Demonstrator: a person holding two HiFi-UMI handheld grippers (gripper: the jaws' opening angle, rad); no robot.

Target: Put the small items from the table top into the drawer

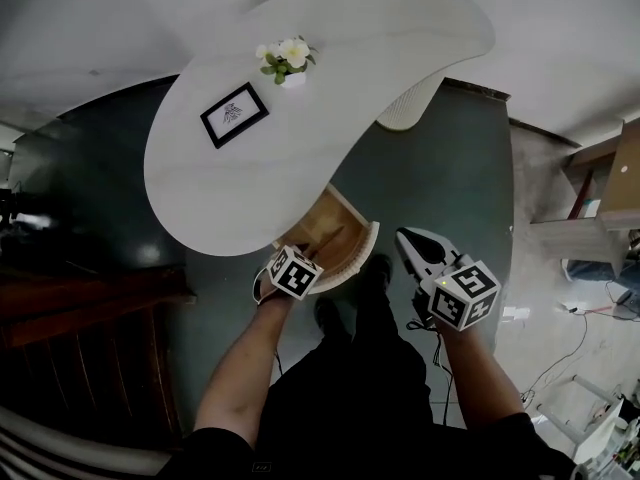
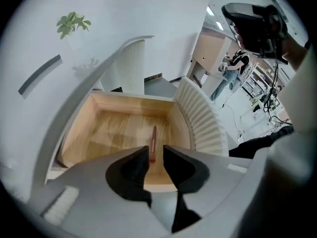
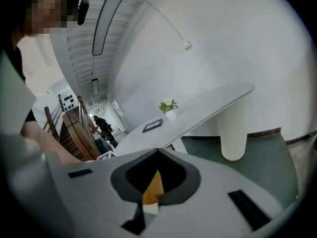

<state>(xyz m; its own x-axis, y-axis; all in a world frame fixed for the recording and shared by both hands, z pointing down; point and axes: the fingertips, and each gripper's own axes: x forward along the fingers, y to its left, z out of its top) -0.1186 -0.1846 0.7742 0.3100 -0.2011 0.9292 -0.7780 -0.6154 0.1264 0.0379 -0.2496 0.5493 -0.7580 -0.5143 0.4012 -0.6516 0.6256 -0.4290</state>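
Note:
Under the white curved table (image 1: 330,88) a wooden drawer (image 1: 366,247) stands pulled out. In the left gripper view a thin reddish-brown pen (image 2: 154,139) lies on the drawer floor (image 2: 114,130). My left gripper (image 2: 156,148) hovers over the drawer's near edge, its jaws a narrow gap apart with nothing between them; in the head view the left gripper (image 1: 293,268) is at the drawer front. To the right of the drawer, above the floor, my right gripper (image 1: 405,237) (image 3: 158,151) is shut and empty. On the table top stand a black picture frame (image 1: 234,114) and a small flower pot (image 1: 288,60).
A ribbed white table leg (image 1: 410,103) (image 3: 234,133) stands behind the drawer. The drawer's ribbed curved front (image 2: 203,125) is to the right of the left gripper. A dark wooden stair rail (image 1: 80,308) is at the left, shelving (image 1: 600,198) and floor cables at the right.

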